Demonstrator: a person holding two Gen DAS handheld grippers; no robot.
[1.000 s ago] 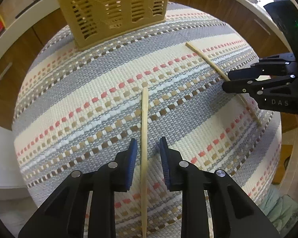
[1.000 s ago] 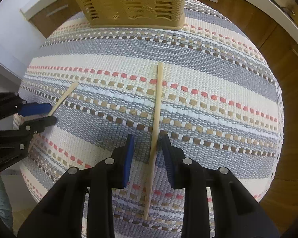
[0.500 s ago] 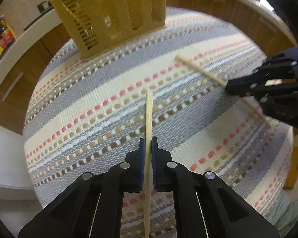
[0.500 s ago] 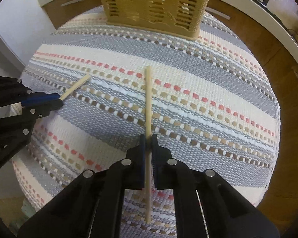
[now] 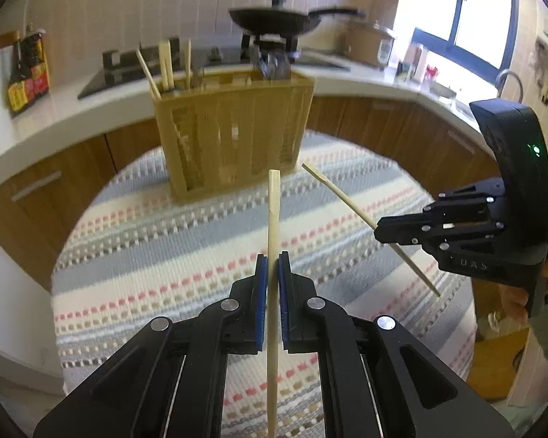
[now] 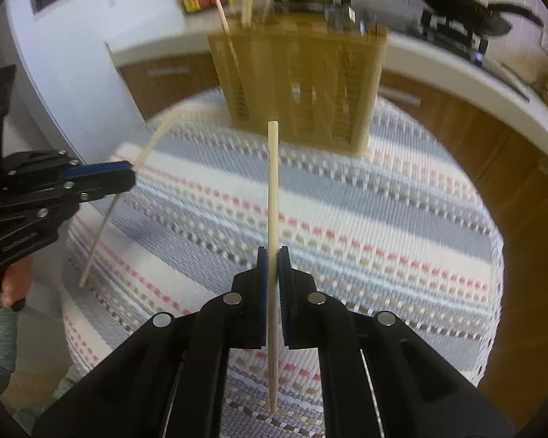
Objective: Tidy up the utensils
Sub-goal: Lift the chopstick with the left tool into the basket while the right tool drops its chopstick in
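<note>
- Left gripper (image 5: 273,273): blue pads (image 5: 261,292) squeezed tight on a wooden chopstick (image 5: 273,219), held up above the striped mat (image 5: 164,255).
- That chopstick: flat thick end pointing ahead at the basket, thin end sticking back between the black arms, toward the camera.
- Right gripper (image 6: 273,273): pinched shut on a second wooden chopstick (image 6: 273,182), also up in the air over the mat.
- Second chopstick: nearly straight up and down in the right view, blunt end far, pointy end near.
- Same right gripper seen from the left camera (image 5: 402,231), over on the right side, with its chopstick (image 5: 341,197) slanting toward the basket.
- Same left gripper seen from the right camera (image 6: 124,175), over on the left side, with its chopstick (image 6: 153,146) looking bent and blurry.
- Yellow slotted utensil basket (image 5: 233,127) standing upright at the far side of the mat, in front of both grippers.
- More chopsticks (image 5: 166,65) poking out of the basket's left part.
- Some shiny metal things (image 5: 274,65) sticking out near its right part; too blurry to name.
- Behind the basket: white counter (image 5: 54,116), black pan (image 5: 274,20) on the stove, dark sauce bottles (image 5: 27,69) on the left.
- Round table under the mat, brown wooden cupboards (image 5: 402,127) curving around it.
</note>
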